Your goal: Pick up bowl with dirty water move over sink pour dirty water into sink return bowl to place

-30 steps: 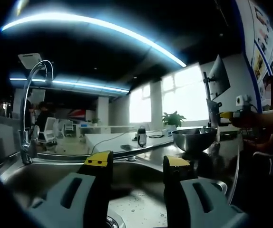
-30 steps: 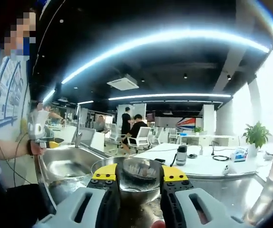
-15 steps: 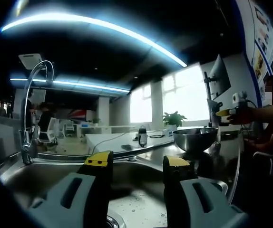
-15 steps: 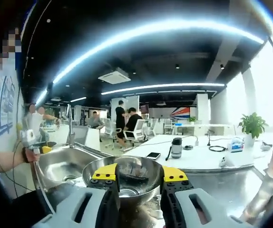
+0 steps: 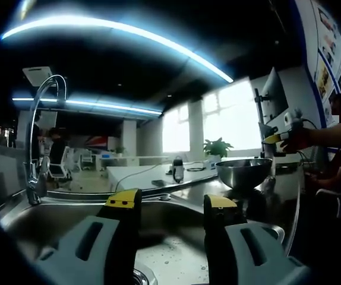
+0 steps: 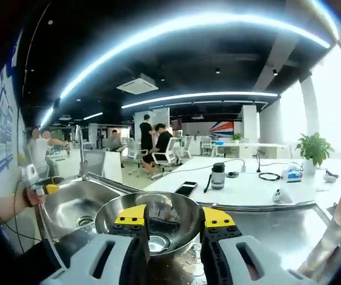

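Over the stainless steel sink basin (image 5: 69,219), the left gripper view has the left gripper (image 5: 169,205) with fingers spread on nothing, unmoved; the round shiny metal bowl (image 5: 243,174) sits on the steel counter (image 5: 280,202) to the right, beside the right gripper (image 5: 277,135), now higher.

Right gripper view: the right gripper (image 6: 174,218), fingers spread, has risen, looking deeper into the bowl (image 6: 150,222).

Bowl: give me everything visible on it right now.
The bowl is round, shiny metal, looks like stainless steel, upright on the steel counter beside the sink. Its inside mirrors the room; whether it holds water cannot be told. The right gripper sits at its near rim, jaws apart, not clearly touching. In the left gripper view it stands to the right on the counter.
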Available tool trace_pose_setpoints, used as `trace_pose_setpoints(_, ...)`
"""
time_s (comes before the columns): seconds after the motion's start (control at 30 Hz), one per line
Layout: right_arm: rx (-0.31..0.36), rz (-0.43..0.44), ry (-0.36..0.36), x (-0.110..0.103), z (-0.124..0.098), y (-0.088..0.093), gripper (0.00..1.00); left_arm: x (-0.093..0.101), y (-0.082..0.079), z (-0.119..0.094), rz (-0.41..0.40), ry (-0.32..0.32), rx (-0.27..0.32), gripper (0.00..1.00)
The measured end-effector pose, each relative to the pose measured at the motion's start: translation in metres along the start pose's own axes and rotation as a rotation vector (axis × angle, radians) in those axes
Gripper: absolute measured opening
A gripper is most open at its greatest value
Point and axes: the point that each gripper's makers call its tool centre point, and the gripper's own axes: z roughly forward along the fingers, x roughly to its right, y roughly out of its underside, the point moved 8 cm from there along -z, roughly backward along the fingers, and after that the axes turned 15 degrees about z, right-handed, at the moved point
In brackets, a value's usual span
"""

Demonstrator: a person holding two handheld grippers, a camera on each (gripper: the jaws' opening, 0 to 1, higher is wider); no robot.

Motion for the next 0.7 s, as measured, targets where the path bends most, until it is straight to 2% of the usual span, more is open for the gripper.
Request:
trace_pose_setpoints(0.27, -0.076, 0.0, 0.013, 0.004, 0.006, 0.0, 0.27, 0.002, -0.001, 0.001, -0.001, 0.0, -0.011, 0.41)
trace_pose_setpoints(0.37, -0.11, -0.014, 0.048, 0.01, 0.006, -0.002, 0.27, 0.005, -0.002, 0.001, -0.003, 0.008, -0.018, 0.4)
trace_pose_setpoints(0.6, -0.148, 0.104, 0.056, 0.021, 0.009, -0.007, 0.27, 0.008, -0.002, 0.002, 0.007, 0.028, -0.035, 0.4)
trace_pose_setpoints(0.7, -0.186, 0.058, 0.063, 0.027, 0.014, -0.004, 0.27, 0.011, -0.002, 0.003, 0.022, 0.035, -0.043, 0.4)
